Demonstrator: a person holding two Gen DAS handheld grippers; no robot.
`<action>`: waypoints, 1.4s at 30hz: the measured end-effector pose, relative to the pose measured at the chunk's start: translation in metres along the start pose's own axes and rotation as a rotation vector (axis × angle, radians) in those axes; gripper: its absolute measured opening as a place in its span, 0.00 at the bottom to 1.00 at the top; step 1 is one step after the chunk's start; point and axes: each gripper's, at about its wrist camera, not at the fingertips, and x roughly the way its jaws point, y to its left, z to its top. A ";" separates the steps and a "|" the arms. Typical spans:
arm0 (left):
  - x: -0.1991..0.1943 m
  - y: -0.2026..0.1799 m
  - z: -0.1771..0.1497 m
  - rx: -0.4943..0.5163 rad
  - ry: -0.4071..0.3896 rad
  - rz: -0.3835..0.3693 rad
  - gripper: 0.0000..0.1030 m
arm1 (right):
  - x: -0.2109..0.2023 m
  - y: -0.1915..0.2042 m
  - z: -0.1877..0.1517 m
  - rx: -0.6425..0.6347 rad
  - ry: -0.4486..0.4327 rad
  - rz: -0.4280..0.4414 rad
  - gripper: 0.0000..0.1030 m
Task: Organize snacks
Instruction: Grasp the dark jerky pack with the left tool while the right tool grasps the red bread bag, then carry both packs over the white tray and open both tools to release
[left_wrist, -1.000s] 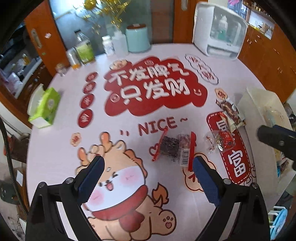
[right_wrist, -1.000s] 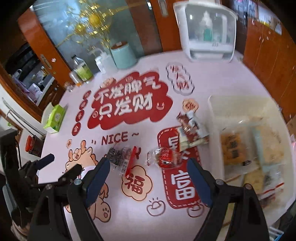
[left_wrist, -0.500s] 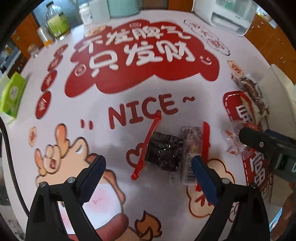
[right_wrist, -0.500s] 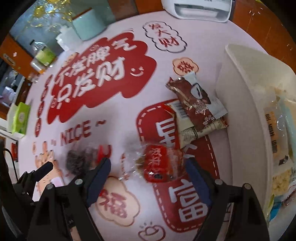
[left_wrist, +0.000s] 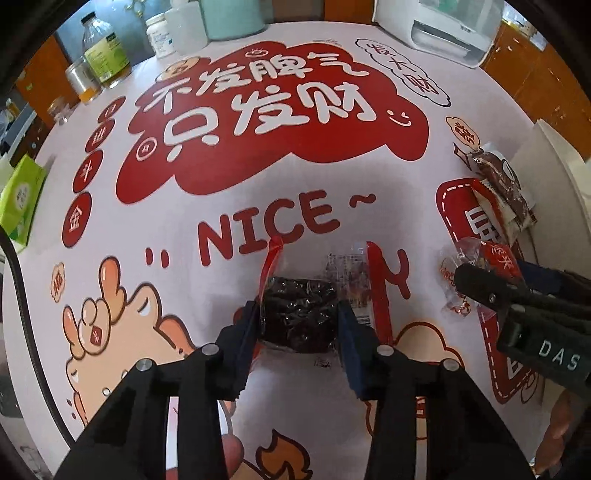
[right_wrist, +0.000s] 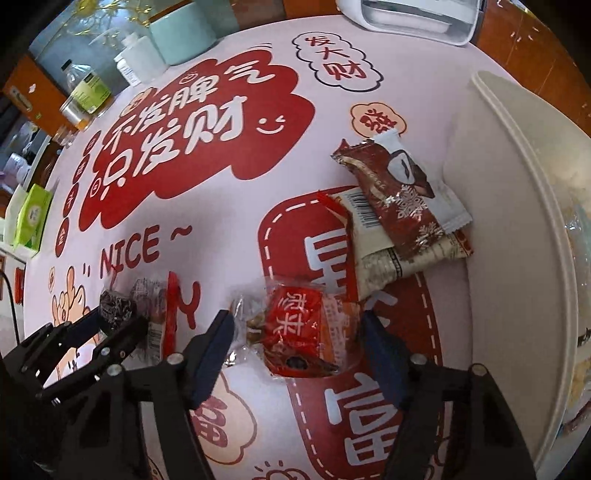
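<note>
1. The left gripper (left_wrist: 300, 321) points steeply down; its blue-padded jaws have just been closing and now pinch the dark lump inside a clear plastic snack packet with red sealed ends (left_wrist: 314, 295), lying near the tabletop's near edge. Risk: only the filling is squeezed, so the slick film could slide free on lifting.
2. The right gripper (right_wrist: 299, 339) has also been closing. Its jaws straddle a crinkly clear packet with a red label (right_wrist: 295, 325), but whether the pads press it yet cannot be told. Risk: pinching loose wrapper only.
3. The grippers sit close together and could collide.
4. The cream plastic bin (right_wrist: 517, 184) stands at the tabletop's right edge; two more wrapped snacks (right_wrist: 399, 210) lie beside it.
</note>
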 end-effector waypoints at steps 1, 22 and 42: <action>0.000 0.001 -0.001 -0.005 0.007 -0.001 0.39 | 0.000 0.000 -0.001 -0.003 0.000 0.005 0.64; -0.130 -0.034 -0.058 -0.013 -0.096 0.010 0.38 | -0.130 -0.012 -0.043 -0.177 -0.161 0.152 0.61; -0.220 -0.218 -0.031 0.123 -0.279 -0.071 0.39 | -0.250 -0.179 -0.077 -0.116 -0.367 0.099 0.62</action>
